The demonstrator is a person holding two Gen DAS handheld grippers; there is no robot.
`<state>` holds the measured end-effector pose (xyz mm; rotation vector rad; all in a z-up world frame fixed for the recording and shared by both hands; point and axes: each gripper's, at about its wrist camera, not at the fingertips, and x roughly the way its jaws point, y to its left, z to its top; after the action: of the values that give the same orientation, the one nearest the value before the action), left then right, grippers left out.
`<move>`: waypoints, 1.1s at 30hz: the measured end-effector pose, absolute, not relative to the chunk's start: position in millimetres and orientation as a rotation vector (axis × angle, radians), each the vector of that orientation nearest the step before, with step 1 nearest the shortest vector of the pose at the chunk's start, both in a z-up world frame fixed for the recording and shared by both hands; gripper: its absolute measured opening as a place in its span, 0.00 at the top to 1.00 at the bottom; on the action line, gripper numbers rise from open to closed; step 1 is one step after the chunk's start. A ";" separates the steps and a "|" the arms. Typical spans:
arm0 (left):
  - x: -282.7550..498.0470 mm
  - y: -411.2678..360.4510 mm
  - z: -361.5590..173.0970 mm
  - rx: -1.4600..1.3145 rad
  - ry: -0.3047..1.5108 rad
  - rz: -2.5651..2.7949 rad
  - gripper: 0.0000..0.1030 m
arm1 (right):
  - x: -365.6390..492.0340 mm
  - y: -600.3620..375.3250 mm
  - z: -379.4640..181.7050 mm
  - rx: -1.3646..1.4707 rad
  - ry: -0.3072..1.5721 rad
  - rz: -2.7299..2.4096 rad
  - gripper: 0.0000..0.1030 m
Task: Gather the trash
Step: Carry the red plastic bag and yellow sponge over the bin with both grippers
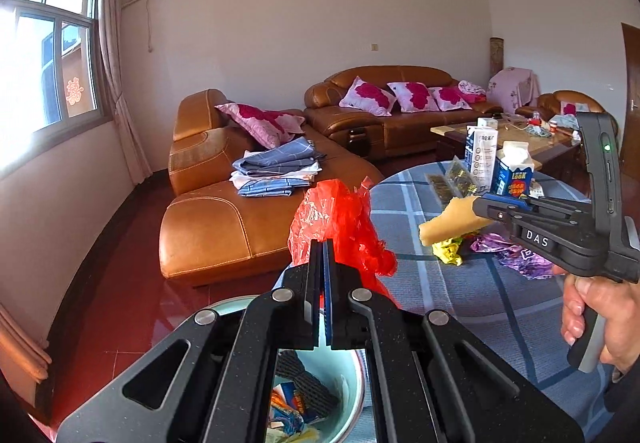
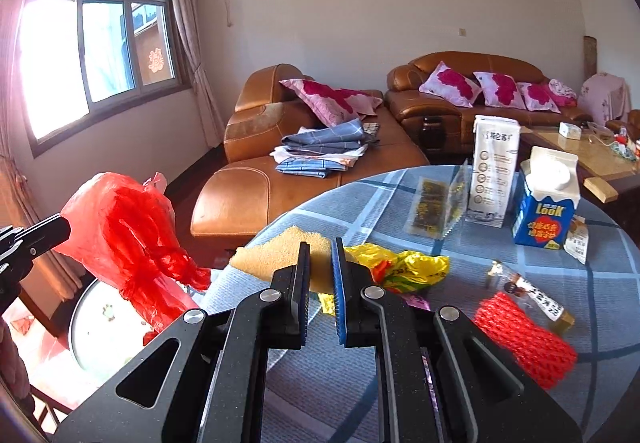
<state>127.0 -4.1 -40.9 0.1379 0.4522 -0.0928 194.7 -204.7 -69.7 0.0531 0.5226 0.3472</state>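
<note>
My left gripper (image 1: 322, 245) is shut on a crumpled red plastic bag (image 1: 340, 227), which hangs past the table's left edge above a teal bin (image 1: 354, 383) that holds several scraps. In the right wrist view the same bag (image 2: 128, 231) hangs from the left gripper (image 2: 64, 230) at far left. My right gripper (image 2: 320, 263) is shut on a yellow sponge (image 2: 276, 253), held just over the table's near-left edge. From the left wrist view the sponge (image 1: 448, 221) sticks out of the right gripper (image 1: 478, 209), which a hand (image 1: 600, 307) holds.
The round table (image 2: 500, 403) has a blue plaid cloth. On it lie a yellow wrapper (image 2: 412, 267), a purple wrapper (image 1: 516, 255), red foam netting (image 2: 524, 339), a small bottle (image 2: 528, 291), a snack packet (image 2: 432, 207) and two cartons (image 2: 548, 203), (image 2: 494, 167). A brown sofa (image 2: 256, 199) stands behind.
</note>
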 end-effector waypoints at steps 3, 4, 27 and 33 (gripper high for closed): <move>127.3 6.6 -43.9 0.133 0.462 -0.063 1.00 | 197.1 -191.5 -70.0 0.036 0.522 0.376 0.89; 127.2 9.9 -44.7 0.134 0.463 -0.054 1.00 | 197.3 -188.1 -70.1 0.031 0.521 0.383 0.89; 126.5 60.6 -61.9 0.136 0.537 0.083 0.99 | 202.0 -120.0 -75.5 -0.108 0.469 0.532 0.89; 127.9 65.8 -66.6 0.137 0.555 0.096 0.99 | 196.6 -109.2 -78.3 -0.149 0.447 0.576 0.89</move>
<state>127.9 65.8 -66.6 0.1372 0.5548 0.0962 196.6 -109.2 -78.3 -0.1488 0.4472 0.5760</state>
